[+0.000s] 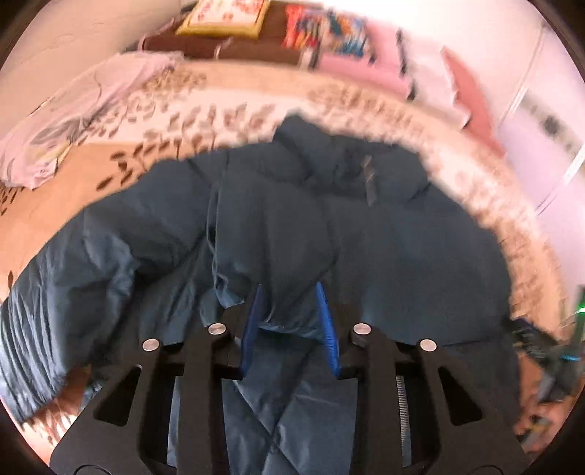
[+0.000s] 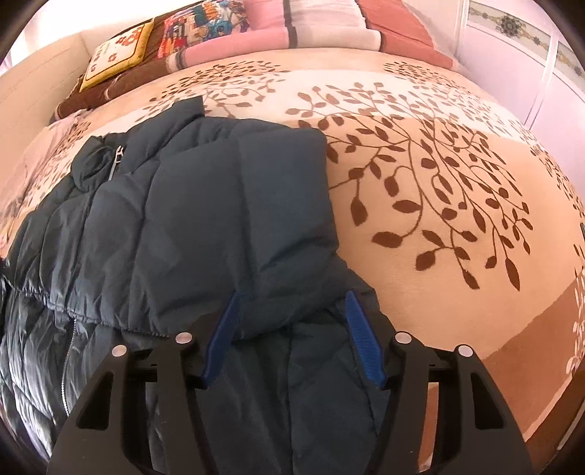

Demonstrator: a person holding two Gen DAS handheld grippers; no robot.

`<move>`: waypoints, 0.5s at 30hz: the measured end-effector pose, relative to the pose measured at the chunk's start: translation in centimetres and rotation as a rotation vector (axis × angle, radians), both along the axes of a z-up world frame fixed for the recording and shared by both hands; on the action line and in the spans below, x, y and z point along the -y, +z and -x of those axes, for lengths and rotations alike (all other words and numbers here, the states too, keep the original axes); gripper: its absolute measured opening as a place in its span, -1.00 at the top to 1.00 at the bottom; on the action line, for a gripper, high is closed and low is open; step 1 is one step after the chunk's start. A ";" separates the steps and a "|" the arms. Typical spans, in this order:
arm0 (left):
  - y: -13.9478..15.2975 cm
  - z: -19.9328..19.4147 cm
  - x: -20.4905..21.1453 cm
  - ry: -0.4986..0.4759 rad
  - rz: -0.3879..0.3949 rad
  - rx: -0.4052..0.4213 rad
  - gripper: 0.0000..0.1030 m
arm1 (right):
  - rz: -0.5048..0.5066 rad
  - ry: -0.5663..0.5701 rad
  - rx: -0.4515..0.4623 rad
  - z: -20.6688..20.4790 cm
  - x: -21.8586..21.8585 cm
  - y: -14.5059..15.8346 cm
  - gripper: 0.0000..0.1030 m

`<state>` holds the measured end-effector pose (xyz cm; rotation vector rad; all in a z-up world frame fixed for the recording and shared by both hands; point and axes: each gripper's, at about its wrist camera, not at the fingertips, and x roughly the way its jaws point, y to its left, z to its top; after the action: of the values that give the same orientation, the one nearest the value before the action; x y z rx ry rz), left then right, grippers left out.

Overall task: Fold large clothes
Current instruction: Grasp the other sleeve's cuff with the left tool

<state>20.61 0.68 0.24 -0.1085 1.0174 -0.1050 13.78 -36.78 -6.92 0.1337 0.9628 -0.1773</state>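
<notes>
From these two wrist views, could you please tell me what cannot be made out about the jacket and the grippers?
- Left wrist view: whether the left gripper pinches the cuff of the puffer jacket; motion blur hides pad contact.
- Right wrist view: the jacket's hem, hidden behind the right gripper.
- Right wrist view: the jacket's left side, cut off by the frame edge.

The left wrist view is motion-blurred: beyond the dark blue jacket (image 1: 384,237), the bedspread's (image 1: 219,120) leaf print smears and the folded blankets (image 1: 329,33) lose their pattern. Clutter right of the jacket (image 1: 548,361) is unreadable. In the right wrist view, the jacket's left and lower parts run off-frame.
</notes>
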 end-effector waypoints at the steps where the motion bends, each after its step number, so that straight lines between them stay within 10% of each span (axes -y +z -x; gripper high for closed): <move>1: -0.9 -0.6 0.2 0.015 -0.021 -0.035 0.44 | -0.002 0.002 0.000 0.0 0.0 0.0 -0.17; 11: -2.3 -0.7 0.5 0.029 -0.067 -0.071 0.43 | -0.007 0.035 -0.002 1.4 -1.6 0.4 -0.17; 15: -0.4 1.9 -0.3 0.026 -0.013 -0.029 -0.01 | -0.026 0.051 -0.013 2.3 -2.4 0.6 -0.17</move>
<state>18.76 0.96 -0.17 -0.1116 1.0455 -0.0731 11.46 -34.34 -6.37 0.1316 0.9803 -0.1188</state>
